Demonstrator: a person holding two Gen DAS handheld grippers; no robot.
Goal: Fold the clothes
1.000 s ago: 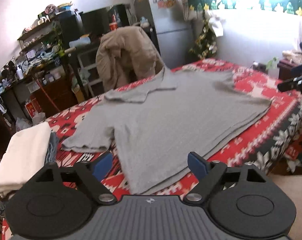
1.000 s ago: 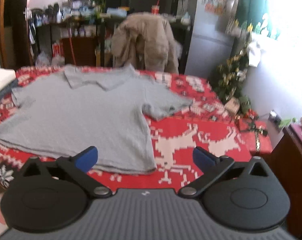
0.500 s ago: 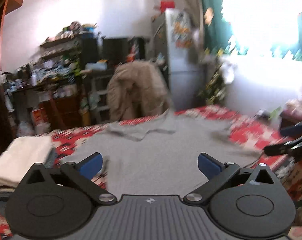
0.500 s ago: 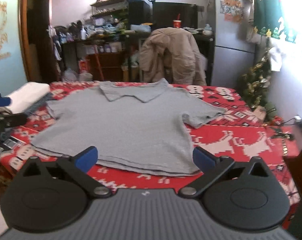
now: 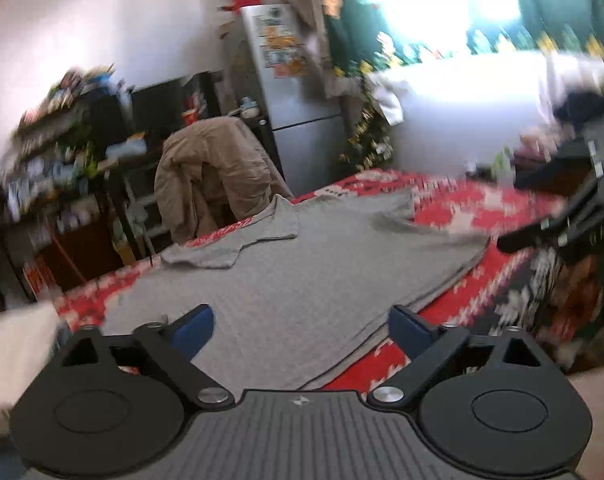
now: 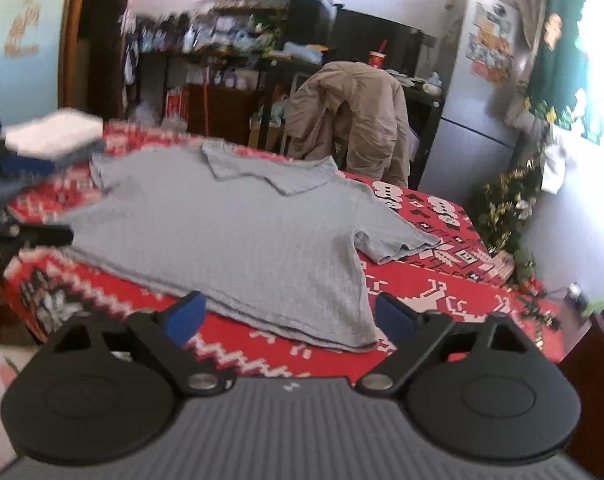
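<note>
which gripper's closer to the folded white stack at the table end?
Left. The left gripper hangs over the shirt's hem corner right beside the white stack; the right gripper faces the opposite hem corner, the stack far across the gray shirt.

No lettering is legible; the papers on the fridge are too blurred.

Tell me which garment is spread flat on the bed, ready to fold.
The grey polo shirt, lying open on the red blanket. The tan jacket hangs over a chair behind, and the white stack sits already folded.
</note>
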